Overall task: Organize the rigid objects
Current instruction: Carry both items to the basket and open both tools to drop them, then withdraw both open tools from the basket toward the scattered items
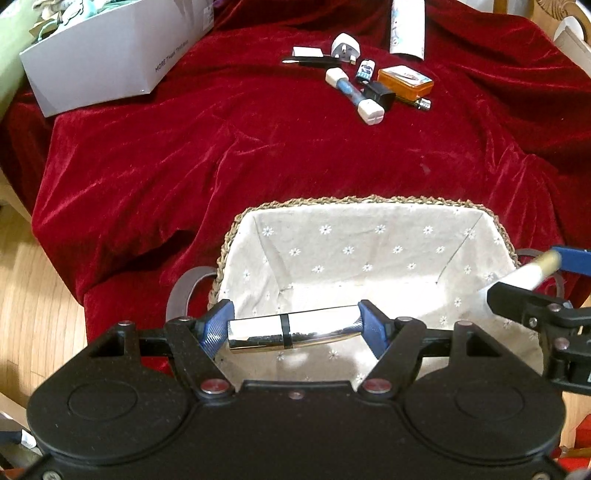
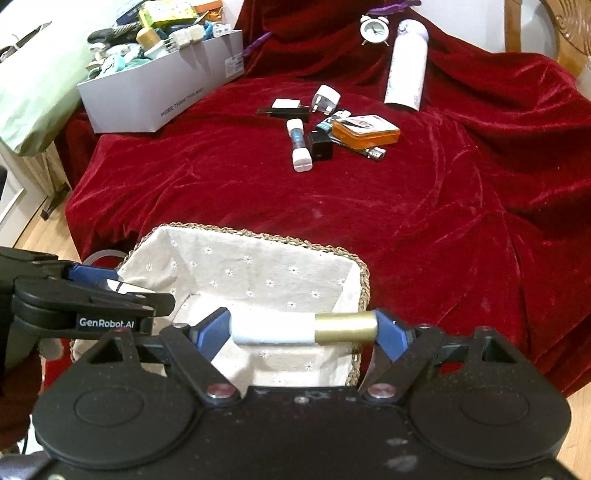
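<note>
My left gripper [image 1: 295,330] is shut on a shiny silver tube with a black band [image 1: 291,332], held crosswise over the near side of a woven basket [image 1: 236,225] with a daisy-print lining. My right gripper [image 2: 304,328] is shut on a white tube with a gold cap [image 2: 306,328], held crosswise over the near right part of the same basket [image 2: 364,275]. Each gripper shows at the edge of the other's view: the right gripper [image 1: 532,280] and the left gripper [image 2: 122,286]. The basket's floor looks bare where visible.
On the red velvet cloth [image 1: 258,147] far ahead lies a cluster: white plug [image 2: 327,98], orange tin [image 2: 365,131], blue-and-white tube [image 2: 297,144], black cube [image 2: 321,146]. A white bottle [image 2: 406,70], an alarm clock [image 2: 375,27] and a grey box of clutter [image 2: 159,88] stand behind.
</note>
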{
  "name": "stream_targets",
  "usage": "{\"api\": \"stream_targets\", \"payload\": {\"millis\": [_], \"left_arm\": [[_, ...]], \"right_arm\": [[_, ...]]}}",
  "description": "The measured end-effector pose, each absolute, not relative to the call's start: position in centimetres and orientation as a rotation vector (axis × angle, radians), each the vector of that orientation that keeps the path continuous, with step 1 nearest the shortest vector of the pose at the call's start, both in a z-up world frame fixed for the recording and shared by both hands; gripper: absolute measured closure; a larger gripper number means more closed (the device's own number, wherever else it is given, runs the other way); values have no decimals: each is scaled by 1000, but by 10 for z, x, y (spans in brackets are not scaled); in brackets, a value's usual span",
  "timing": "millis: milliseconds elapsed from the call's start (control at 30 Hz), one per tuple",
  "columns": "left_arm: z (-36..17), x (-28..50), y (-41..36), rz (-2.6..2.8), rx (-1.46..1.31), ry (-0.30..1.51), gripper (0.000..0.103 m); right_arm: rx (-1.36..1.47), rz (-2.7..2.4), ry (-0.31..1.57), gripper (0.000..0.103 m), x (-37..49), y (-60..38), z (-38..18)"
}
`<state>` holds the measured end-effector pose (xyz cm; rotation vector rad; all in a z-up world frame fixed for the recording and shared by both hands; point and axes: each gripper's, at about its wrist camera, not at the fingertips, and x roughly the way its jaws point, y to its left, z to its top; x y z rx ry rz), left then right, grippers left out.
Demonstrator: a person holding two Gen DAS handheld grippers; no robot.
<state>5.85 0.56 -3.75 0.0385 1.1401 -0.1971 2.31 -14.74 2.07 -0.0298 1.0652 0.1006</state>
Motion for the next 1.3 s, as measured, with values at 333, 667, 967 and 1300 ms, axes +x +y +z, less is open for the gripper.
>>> {"api": "stream_targets", "payload": {"millis": [333, 667, 967, 1300], "left_arm": [[-40, 60, 0, -199, 75, 1149, 35], [-42, 62, -2, -199, 75, 1163, 29], [-43, 63, -1, -203, 80, 1169, 29], [-40, 62, -4, -208, 85, 1166, 29]], "right_arm": [[-30, 123, 1094, 25, 28, -144, 16], [-31, 121, 1125, 23, 34, -145, 11], [-26, 123, 1128, 23, 36, -145, 10], [-25, 128, 1129, 23, 36, -145, 12]]}}
